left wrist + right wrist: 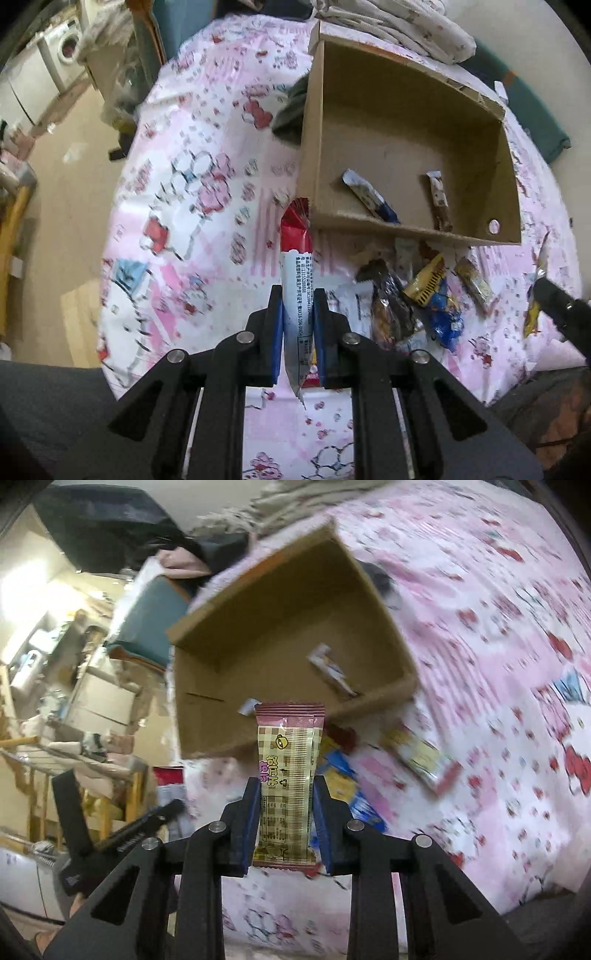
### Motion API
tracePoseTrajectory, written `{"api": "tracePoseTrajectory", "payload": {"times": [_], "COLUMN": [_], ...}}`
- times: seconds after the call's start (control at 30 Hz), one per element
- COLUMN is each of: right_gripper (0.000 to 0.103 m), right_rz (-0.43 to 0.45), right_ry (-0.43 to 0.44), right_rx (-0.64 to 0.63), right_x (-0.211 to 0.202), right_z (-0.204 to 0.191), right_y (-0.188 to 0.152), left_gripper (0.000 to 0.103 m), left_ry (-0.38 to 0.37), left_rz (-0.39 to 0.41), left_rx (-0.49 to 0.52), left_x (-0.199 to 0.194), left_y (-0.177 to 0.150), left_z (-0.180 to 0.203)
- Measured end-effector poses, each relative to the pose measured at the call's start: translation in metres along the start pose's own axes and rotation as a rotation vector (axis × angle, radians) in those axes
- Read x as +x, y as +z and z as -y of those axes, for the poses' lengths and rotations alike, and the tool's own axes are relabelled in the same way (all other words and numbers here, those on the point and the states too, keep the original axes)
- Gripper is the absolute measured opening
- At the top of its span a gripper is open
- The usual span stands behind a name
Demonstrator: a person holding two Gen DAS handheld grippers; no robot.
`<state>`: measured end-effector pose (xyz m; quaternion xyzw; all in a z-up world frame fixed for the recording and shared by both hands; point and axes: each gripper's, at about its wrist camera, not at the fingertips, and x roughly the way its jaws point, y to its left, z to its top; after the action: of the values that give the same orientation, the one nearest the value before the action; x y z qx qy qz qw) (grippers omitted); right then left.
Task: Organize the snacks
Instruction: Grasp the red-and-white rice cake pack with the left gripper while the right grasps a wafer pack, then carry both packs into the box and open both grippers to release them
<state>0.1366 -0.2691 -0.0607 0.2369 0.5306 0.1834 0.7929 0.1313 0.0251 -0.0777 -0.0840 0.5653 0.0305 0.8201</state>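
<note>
A: With both packets pinched edge-on, ready to drop into the cardboard box?

B: Yes. Left gripper clamped almost fully on a red-and-white snack packet, its far end pointing at the near wall of the box. Right gripper closed on a checked beige wafer packet, held upright for a clean release.

A: And the rest?

B: Two bars already inside, against the near wall. Loose snack pile lying on the pink bedsheet, just outside that wall, awaiting sorting.
</note>
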Motion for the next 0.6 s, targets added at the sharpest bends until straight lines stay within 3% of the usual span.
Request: {"api": "tracePoseTrajectory", "payload": {"times": [0.17, 0.33, 0.6], "right_gripper": [0.029, 0.029, 0.029], "right_rz": [-0.023, -0.133, -0.115], "right_ry": [-0.01, -0.02, 0.026], "right_rx": [-0.04, -0.001, -0.014], "right_x": [0.009, 0.04, 0.028], "right_z": [-0.013, -0.001, 0.0], "right_y": [0.0, -0.021, -0.012], "left_gripper": [0.012, 0.012, 0.012], "left_ry": [0.095, 0.157, 0.227], "left_rz": [0.031, 0.027, 0.002], "left_rx": [0.012, -0.011, -0.006], "left_x": [-0.013, -0.009, 0.006], "left_y": [0.019, 0.029, 0.023], "left_z": [0.011, 0.02, 0.04]}}
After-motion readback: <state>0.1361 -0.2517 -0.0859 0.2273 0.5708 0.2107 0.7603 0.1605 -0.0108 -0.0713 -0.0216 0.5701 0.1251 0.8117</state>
